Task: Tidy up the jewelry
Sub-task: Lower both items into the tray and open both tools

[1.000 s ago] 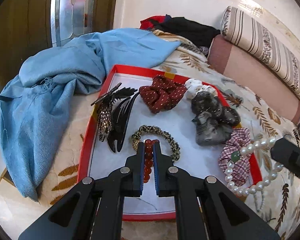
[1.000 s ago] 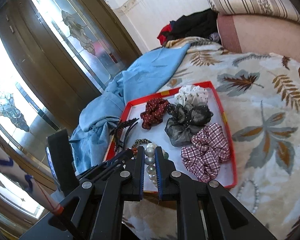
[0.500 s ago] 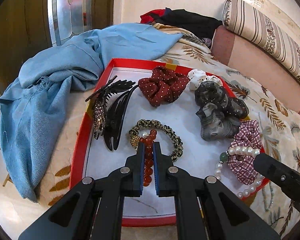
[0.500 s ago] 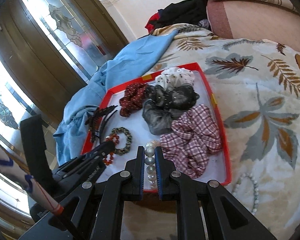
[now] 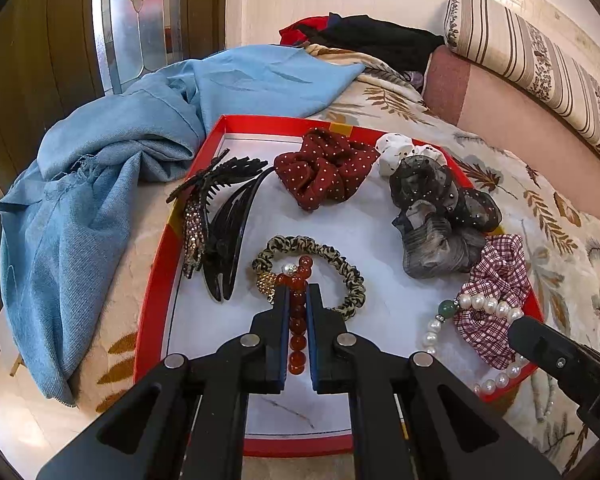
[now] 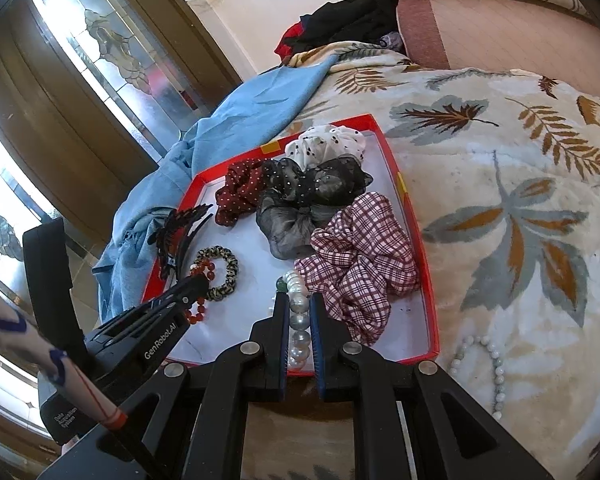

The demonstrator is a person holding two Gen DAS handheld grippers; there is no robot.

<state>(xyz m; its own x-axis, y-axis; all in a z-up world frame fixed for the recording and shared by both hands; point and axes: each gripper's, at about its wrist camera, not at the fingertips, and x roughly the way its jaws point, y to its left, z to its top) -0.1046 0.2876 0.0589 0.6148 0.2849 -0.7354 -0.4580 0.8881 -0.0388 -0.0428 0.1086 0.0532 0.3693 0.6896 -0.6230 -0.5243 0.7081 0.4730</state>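
Note:
A red-rimmed white tray [image 5: 156, 264] [image 6: 430, 280] lies on the bed. My left gripper [image 5: 298, 286] is shut on a red bead bracelet [image 5: 298, 320], held low over the tray above a leopard-print hair tie [image 5: 340, 268]. My right gripper [image 6: 299, 296] is shut on a pearl bracelet [image 6: 299, 320] with a green bead, held over the tray's near right side beside a plaid scrunchie [image 6: 360, 256]. The pearl bracelet [image 5: 480, 304] also shows in the left wrist view.
The tray holds black hair clips [image 5: 228, 216], a red dotted scrunchie [image 5: 324, 172], a white one [image 5: 400, 152] and grey-black ones [image 5: 440, 216]. A blue cloth [image 5: 100, 168] lies left of the tray. A pale bead necklace [image 6: 484, 360] lies on the leaf-print blanket.
Both grippers came down and forward over the tray with their bracelets. The pearl bracelet moved from outside the right rim to above the tray's near right side.

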